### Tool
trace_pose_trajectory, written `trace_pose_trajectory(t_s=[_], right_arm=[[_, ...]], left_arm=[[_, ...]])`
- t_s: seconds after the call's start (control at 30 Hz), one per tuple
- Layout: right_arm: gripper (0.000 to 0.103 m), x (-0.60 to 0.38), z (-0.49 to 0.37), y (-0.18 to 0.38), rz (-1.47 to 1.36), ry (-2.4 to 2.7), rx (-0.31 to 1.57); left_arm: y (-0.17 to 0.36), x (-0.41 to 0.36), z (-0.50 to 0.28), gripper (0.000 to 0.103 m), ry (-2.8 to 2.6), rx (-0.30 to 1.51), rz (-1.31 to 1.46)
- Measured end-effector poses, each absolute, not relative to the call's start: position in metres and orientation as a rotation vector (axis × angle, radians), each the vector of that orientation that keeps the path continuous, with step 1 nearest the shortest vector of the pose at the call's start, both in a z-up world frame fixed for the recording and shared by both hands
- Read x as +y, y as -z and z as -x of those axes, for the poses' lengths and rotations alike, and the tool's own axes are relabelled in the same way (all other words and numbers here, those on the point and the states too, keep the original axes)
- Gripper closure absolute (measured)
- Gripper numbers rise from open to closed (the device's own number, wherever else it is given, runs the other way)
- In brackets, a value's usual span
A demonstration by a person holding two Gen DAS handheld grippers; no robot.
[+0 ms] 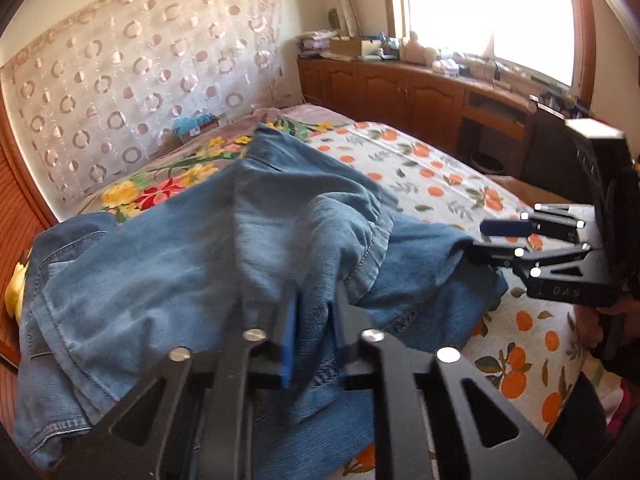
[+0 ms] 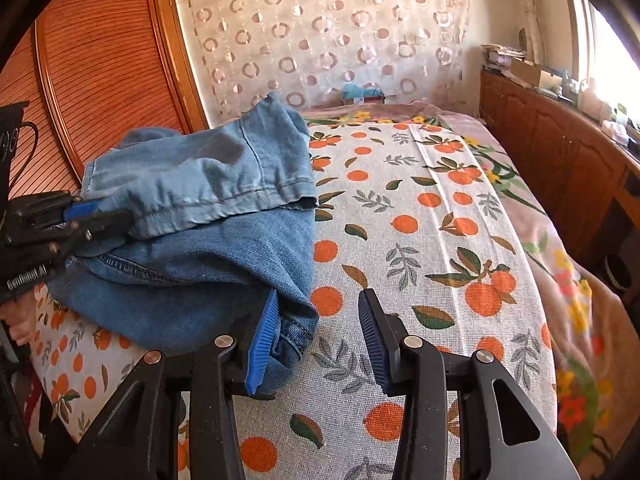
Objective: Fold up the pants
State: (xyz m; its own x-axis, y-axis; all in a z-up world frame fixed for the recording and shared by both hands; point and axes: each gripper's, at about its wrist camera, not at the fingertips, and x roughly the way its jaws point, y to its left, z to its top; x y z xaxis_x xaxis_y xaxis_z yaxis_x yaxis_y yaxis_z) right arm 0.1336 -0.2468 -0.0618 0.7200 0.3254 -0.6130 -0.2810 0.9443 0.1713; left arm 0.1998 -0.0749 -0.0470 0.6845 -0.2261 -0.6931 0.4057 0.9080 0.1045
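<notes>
Jeans (image 1: 224,248) are lying bunched and partly folded over on the bed (image 1: 440,176), toward its left edge by the wooden panel (image 2: 92,64), with the hem flap (image 2: 224,168) doubled back on top.

Left gripper (image 1: 314,312) is pinching a ridge of denim near the front edge of the pile; the jaws are standing nearly together with cloth clearly nipped between the blue pads (image 1: 289,336). It is probably holding there to get a lifting point for the next fold. It is pointing steeply down into the heap; in the right wrist view it is coming in from the left edge, biting just under the flap.

Right gripper (image 2: 316,320) is sitting at the pile's right corner near the bed's front edge, jaws apart. The left pad (image 2: 262,344) is touching the denim corner (image 2: 296,320); the other pad is hanging over bare sheet (image 2: 420,220), not clamping anything. It is likely lining up to take that corner. It is angling down and forward, low over the bed.

The fold is looking early and messy; the legs are not aligned yet.
</notes>
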Motion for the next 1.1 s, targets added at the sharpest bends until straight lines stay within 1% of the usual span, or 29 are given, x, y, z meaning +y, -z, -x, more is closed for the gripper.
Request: trace_pose_trajectory(t_s=[0.07, 0.2, 0.4, 0.47, 0.57, 0.73, 0.93, 1.03, 1.07, 1.1], right_arm=[[0.06, -0.249, -0.133, 0.066, -0.071, -0.335, 0.689], [0.06, -0.254, -0.131, 0.067, -0.086, -0.332, 0.688], [0.06, -0.253, -0.134, 0.067, -0.082, -0.328, 0.686], [0.06, -0.253, -0.133, 0.067, -0.081, -0.326, 0.686], [0.06, -0.253, -0.133, 0.067, -0.079, -0.323, 0.685], [0.06, -0.252, -0.134, 0.067, -0.077, -0.321, 0.685], [0.06, -0.252, -0.134, 0.067, -0.079, -0.324, 0.687], [0.06, -0.252, -0.134, 0.067, -0.078, -0.324, 0.685], [0.06, -0.252, -0.135, 0.067, -0.078, -0.325, 0.685], [0.06, -0.252, -0.135, 0.067, -0.078, -0.325, 0.684]], left_arm=[[0.035, -0.062, -0.198, 0.091, 0.342, 0.712, -0.197], [0.004, -0.009, -0.177, 0.092, 0.299, 0.647, -0.005], [0.014, 0.035, -0.157, 0.092, 0.136, 0.666, 0.021], [0.018, 0.041, -0.153, 0.087, 0.132, 0.68, 0.031], [0.02, 0.037, -0.148, 0.078, 0.154, 0.687, 0.022], [0.029, 0.007, -0.147, 0.077, 0.254, 0.711, -0.002], [0.062, -0.025, -0.172, 0.077, 0.255, 0.813, -0.088], [0.073, -0.03, -0.186, 0.074, 0.19, 0.841, -0.162], [0.075, -0.03, -0.188, 0.07, 0.186, 0.846, -0.167], [0.076, -0.029, -0.191, 0.069, 0.188, 0.853, -0.166]])
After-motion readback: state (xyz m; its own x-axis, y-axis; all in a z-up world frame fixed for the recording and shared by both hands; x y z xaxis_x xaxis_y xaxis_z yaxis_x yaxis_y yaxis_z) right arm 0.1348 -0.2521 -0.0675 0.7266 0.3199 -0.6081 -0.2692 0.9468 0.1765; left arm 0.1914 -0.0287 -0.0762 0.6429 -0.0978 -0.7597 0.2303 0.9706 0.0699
